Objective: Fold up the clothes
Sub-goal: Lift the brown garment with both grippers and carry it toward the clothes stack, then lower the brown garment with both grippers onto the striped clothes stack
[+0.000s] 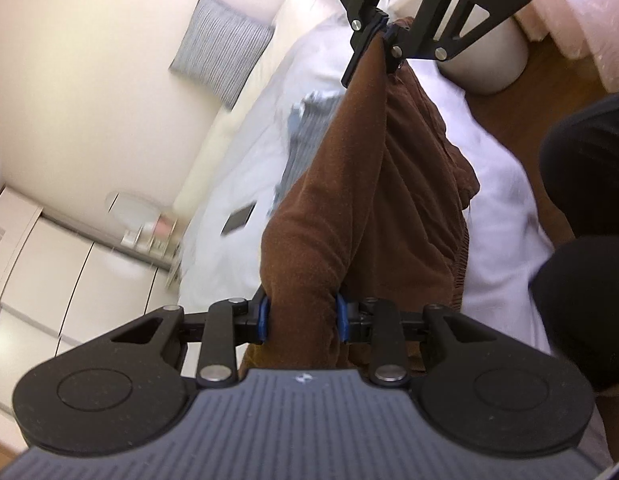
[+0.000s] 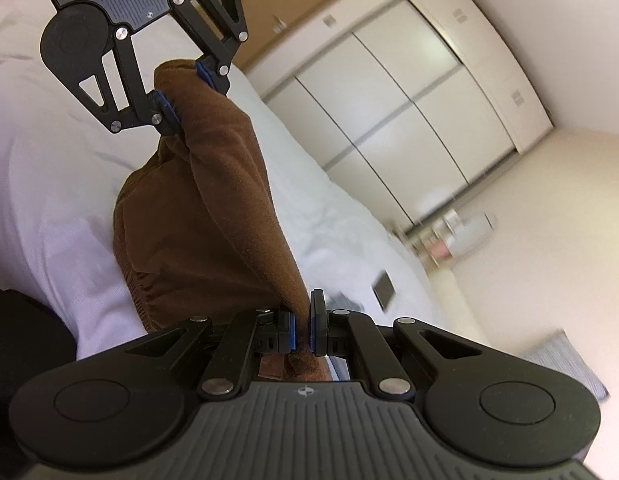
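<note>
You've got the brown garment (image 1: 349,208) strung between both grippers, held up over the white bed (image 1: 237,184). It looks like soft fleece with an elastic waistband, so probably pants or shorts, but I can't say for sure. The left gripper (image 1: 301,318) is clamped around a thick bunched wad of it. The right gripper (image 2: 303,330) is pinching a much thinner edge, jaws nearly together.

My take on doing this bit well: keep the top edge taut between the two grips so the fabric hangs flat instead of twisting. That fat wad on the left will likely give you a lumpy crease, and fleece is slippery-ish in thin pinches, so watch the right side. Lower it onto bare sheet, away from the bluish clothes (image 1: 305,128) and the phone (image 1: 238,220).
</note>
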### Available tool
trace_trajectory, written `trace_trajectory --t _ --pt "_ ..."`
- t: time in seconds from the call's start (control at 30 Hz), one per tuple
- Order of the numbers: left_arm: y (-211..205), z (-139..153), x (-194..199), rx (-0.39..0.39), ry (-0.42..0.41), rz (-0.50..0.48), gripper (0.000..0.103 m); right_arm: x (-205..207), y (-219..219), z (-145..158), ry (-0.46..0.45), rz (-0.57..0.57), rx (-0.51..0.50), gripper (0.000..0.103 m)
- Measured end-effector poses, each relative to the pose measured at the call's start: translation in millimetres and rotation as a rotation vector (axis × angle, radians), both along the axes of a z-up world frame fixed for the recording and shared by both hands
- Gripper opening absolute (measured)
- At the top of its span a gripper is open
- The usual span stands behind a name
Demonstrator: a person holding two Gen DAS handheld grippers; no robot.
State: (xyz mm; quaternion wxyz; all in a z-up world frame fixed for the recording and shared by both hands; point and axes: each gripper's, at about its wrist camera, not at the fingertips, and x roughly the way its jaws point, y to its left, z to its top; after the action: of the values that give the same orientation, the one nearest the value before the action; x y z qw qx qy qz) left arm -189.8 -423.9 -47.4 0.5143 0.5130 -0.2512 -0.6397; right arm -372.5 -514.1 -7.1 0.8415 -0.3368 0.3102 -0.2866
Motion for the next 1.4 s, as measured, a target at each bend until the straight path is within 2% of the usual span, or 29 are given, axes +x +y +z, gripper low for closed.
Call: trace_trajectory --t 0.27,0.57,0.73,0.87,1.0,1.17,1.23,1.27,1.4 --pt "-26 9 -16 -0.003 0.002 -0.139 0.027 -18 0 8 -0.032 -0.133 0.003 0.002" --pt "-45 11 -26 0.052 0.023 -0.208 0.027 -36 -5 10 -0.014 -0.163 0.051 0.002" --pt "-73 10 -25 0.092 0.041 -0.246 0.027 -42 -35 12 -0.006 -0.18 0.111 0.002" --pt "-135 7 -23 0.106 0.066 -0.266 0.027 -39 -91 14 -0.005 -0.204 0.137 0.002" --pt "-218 23 -19 0.05 0.053 -0.256 0.027 -19 -169 27 0.006 -0.226 0.077 0.002" --pt "-305 73 -13 -0.207 0.05 -0.199 0.027 0 -243 64 -0.082 -0.24 -0.234 0.003" --pt "-333 66 -10 -0.241 0.037 -0.192 0.027 6 -268 56 -0.106 -0.235 -0.296 0.004" --pt "-346 58 -8 -0.243 0.031 -0.186 0.027 9 -278 45 -0.105 -0.235 -0.294 0.004" --pt "-386 -46 -4 -0.074 0.006 -0.13 0.028 23 -314 -35 -0.023 -0.243 -0.158 0.003"
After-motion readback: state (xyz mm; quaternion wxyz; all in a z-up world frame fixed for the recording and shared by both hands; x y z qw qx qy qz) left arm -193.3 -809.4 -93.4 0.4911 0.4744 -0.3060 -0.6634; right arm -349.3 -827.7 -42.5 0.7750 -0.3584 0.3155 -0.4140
